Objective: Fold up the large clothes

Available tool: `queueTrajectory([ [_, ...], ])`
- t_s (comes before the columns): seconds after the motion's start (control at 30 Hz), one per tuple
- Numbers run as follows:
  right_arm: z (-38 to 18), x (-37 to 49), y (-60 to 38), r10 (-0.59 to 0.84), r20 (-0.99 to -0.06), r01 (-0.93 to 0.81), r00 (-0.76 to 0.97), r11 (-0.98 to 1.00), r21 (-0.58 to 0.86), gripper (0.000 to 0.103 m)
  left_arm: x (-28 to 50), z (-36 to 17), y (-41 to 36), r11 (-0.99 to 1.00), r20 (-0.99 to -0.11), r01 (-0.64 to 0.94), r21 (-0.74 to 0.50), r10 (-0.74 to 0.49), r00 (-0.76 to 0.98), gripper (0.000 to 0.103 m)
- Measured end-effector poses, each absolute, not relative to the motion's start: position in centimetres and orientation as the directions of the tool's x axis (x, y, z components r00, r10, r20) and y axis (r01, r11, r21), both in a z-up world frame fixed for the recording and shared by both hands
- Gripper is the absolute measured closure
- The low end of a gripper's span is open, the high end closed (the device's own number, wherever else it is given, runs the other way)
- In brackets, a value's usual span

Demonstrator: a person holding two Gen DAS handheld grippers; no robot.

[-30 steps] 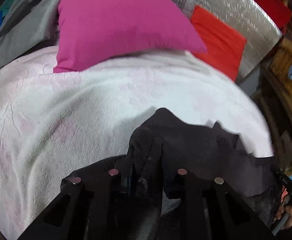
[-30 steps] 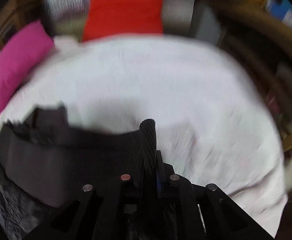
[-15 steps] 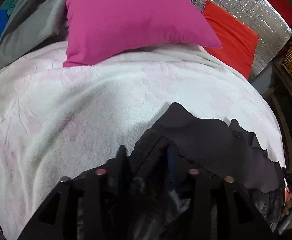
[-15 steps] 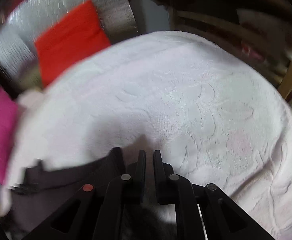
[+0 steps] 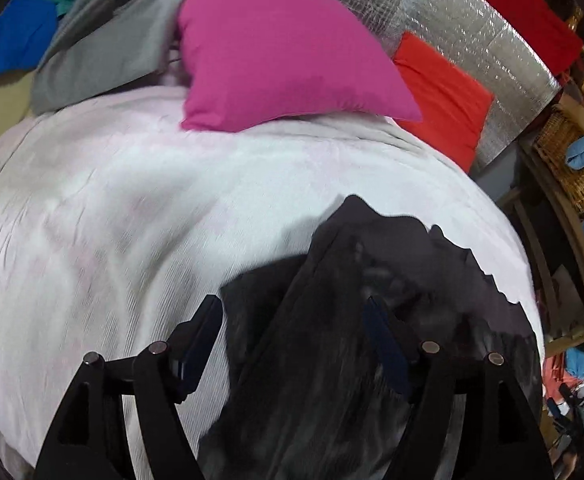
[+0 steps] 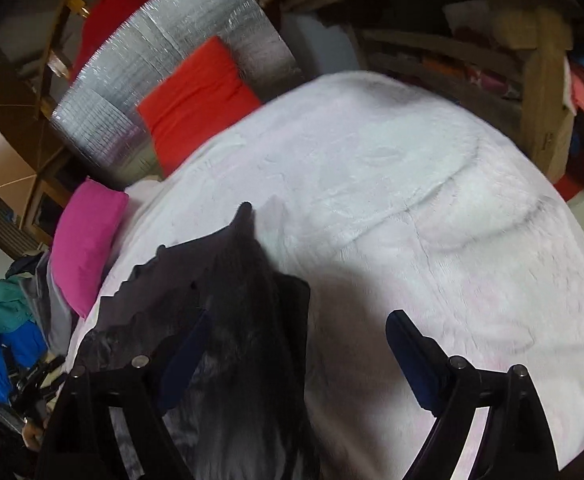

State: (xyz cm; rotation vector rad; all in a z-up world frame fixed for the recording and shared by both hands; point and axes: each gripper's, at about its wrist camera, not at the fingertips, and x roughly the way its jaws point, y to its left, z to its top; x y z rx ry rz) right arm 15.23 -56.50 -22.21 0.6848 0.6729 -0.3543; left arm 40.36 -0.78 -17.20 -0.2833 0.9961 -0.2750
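A large dark grey garment (image 5: 371, 280) lies bunched on the white bedspread (image 5: 112, 208) near the bed's front edge. My left gripper (image 5: 292, 312) is open, its jaws wide apart, and the cloth lies loose between them. In the right wrist view the same garment (image 6: 232, 288) lies at the lower left on the bedspread (image 6: 431, 208). My right gripper (image 6: 295, 328) is open too, with the cloth's edge under its left finger (image 6: 188, 348) and bare bedspread under the right one.
A pink pillow (image 5: 284, 56) and a red cushion (image 5: 443, 96) lean at the head of the bed against a silver padded panel (image 5: 471, 28). Grey, blue and green clothes (image 5: 104, 44) pile at the far left. A wicker basket (image 5: 571, 160) and wooden shelves (image 6: 531, 80) stand to the right.
Both grippers were shut on the dark garment and have opened wide. The garment has dropped onto the bedspread. The right gripper has swung round to the right.
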Motion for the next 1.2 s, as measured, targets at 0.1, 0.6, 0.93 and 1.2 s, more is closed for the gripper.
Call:
queueTrajectory([
  [0.1,-23.8,15.8,-53.8,-0.105,-0.728,0.512,0.677,0.778,0.364,0.062,38.6,-19.1,-0.9,0.973,-0.839,0.075,-0.216,-0.224,0.496,0.028],
  [0.6,-23.0,12.7,-55.2,0.043,-0.728,0.473,0.684,0.734,0.488,0.025,36.0,-18.8,3.1,0.925,-0.771,0.101,-0.366,-0.362,0.524,0.02],
  [0.93,-29.2,14.3,-59.4,0.33,-0.619,0.399,0.712,0.535,0.745,0.025,39.9,-22.6,3.1,0.827,-0.78,0.1,-0.553,-0.556,0.288,0.015],
  [1.2,-29.3,17.9,-56.2,0.437,-0.579,0.267,0.688,0.589,0.762,0.022,40.1,-24.1,-2.0,0.798,-0.785,0.204,-0.566,-0.598,0.162,0.012],
])
